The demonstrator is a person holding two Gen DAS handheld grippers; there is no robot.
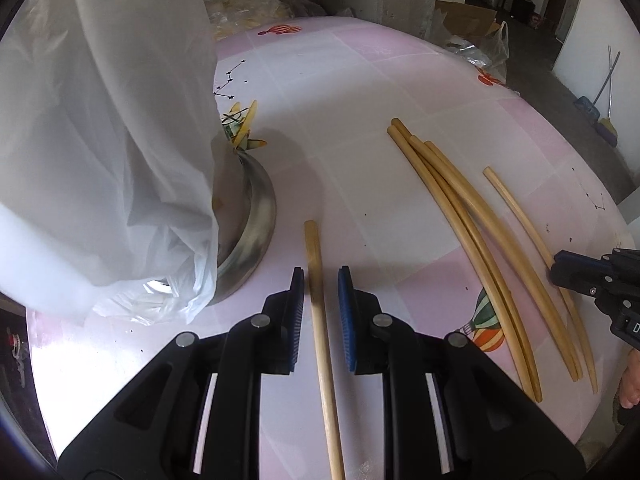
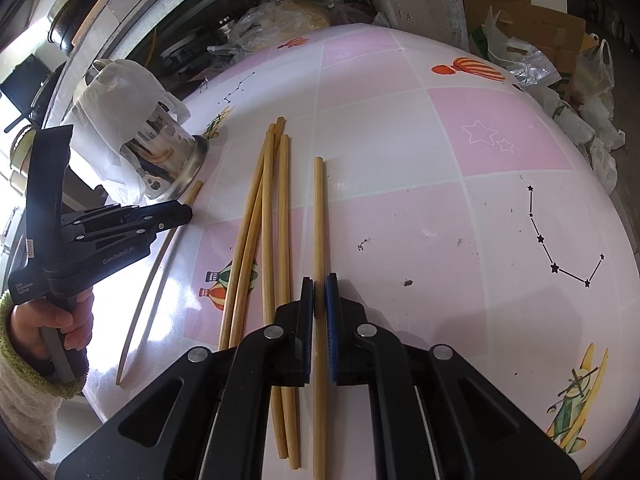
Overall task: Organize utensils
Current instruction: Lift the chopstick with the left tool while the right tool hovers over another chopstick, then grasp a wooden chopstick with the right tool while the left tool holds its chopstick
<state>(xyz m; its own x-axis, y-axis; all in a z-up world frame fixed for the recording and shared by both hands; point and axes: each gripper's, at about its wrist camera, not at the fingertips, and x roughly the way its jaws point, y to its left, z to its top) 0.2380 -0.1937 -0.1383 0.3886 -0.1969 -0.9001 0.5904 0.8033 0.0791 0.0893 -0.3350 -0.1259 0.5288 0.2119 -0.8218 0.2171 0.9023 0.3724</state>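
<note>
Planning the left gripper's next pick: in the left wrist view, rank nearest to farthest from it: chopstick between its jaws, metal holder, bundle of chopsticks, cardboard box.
1. Chopstick, between the left gripper jaws.
2. Metal holder, just left, under the plastic bag.
3. Bundle of chopsticks, right.
4. Cardboard box, far back, off the table.

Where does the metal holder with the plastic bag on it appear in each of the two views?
Left wrist view: the metal holder is at left centre, mostly hidden under the plastic bag.
Right wrist view: the holder is at upper left, tilted in the picture, above the left tool.
Shared landmark: the bundle of chopsticks on the pink table.
</note>
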